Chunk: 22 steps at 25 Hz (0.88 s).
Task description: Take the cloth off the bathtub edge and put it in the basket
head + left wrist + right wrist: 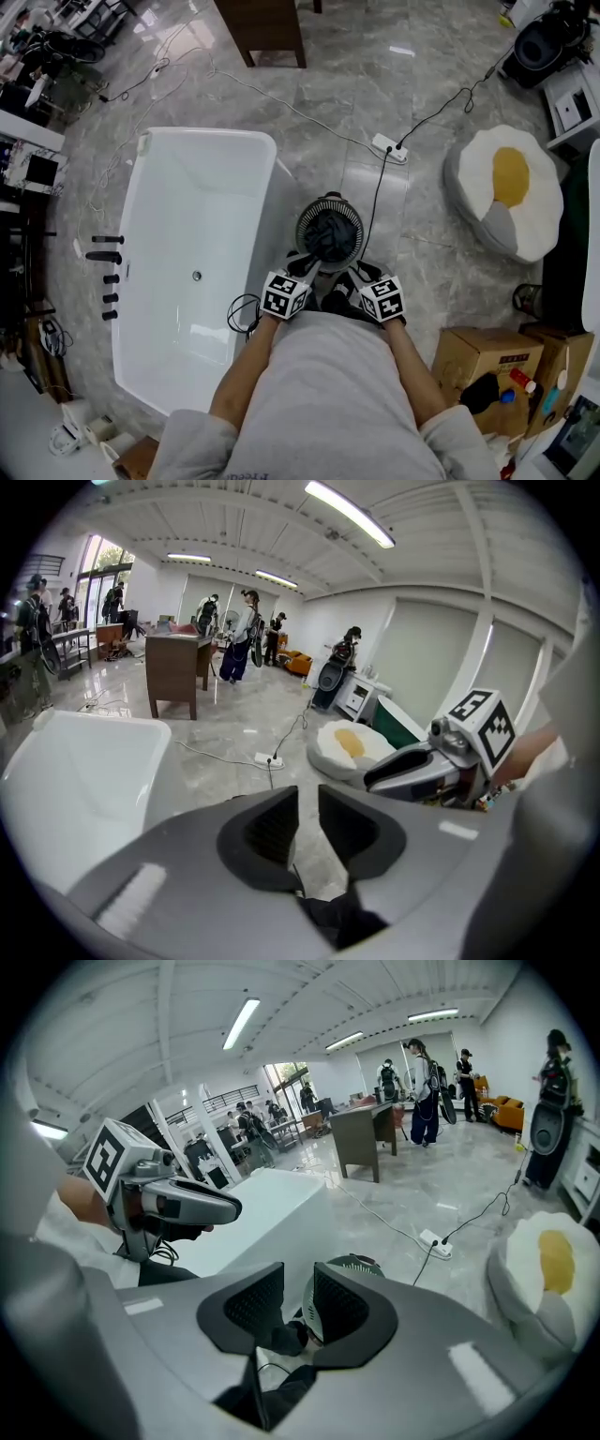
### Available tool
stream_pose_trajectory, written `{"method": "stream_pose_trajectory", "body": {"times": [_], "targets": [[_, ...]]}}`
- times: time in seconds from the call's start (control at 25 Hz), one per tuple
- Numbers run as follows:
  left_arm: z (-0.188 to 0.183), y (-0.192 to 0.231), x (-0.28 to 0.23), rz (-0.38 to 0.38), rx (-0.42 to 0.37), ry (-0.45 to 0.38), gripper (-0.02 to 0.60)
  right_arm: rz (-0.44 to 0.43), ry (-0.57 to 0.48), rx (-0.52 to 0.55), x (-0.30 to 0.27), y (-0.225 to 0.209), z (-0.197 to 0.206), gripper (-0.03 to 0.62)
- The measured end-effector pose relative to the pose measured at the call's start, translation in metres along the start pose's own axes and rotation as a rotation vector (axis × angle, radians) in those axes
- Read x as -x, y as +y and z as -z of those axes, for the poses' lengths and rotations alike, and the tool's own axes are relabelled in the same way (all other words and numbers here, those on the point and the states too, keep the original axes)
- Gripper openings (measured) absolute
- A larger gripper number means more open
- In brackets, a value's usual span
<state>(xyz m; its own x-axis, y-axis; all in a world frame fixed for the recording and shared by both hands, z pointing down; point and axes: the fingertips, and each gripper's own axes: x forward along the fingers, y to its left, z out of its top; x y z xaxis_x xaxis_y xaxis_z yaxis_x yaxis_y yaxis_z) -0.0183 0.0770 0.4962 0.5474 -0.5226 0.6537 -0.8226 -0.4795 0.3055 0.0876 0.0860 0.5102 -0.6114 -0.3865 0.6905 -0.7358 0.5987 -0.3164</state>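
Cloth [328, 239]: dark, bunched inside basket [298, 230], just ahead of both grippers. Left gripper [307, 810] and right gripper [298, 1290]: jaws a narrow slit apart, nothing between them. Drop looks done. Best back both straight off, clear of rim, so no fold snags. Tub [187, 169] sits left of left gripper.

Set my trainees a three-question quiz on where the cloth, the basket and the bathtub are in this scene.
1. True or false: the dark cloth lies on the edge of the bathtub.
2. The basket stands: A) inside the bathtub; B) on the floor beside the bathtub; C) on a chair.
3. Fill in: the power strip lies on the ____.

Key: 1 false, it lies in the basket; 2 B; 3 floor.
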Motion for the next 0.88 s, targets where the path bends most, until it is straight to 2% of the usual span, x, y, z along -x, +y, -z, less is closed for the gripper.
{"method": "stream_pose_trajectory", "body": {"times": [0.2, 0.32, 0.88], "targets": [[-0.002, 0.007, 0.003, -0.022, -0.006, -0.012, 0.058, -0.019, -0.022, -0.031, -0.001, 0.001, -0.008, 0.002], [-0.006, 0.010, 0.005, -0.029, -0.009, -0.017, 0.057, -0.033, -0.023, -0.032, -0.002, 0.005, -0.011, 0.002], [-0.002, 0.008, -0.002, -0.010, -0.008, 0.006, 0.058, 0.002, -0.021, -0.012, 0.001, -0.002, -0.009, 0.002]]}}
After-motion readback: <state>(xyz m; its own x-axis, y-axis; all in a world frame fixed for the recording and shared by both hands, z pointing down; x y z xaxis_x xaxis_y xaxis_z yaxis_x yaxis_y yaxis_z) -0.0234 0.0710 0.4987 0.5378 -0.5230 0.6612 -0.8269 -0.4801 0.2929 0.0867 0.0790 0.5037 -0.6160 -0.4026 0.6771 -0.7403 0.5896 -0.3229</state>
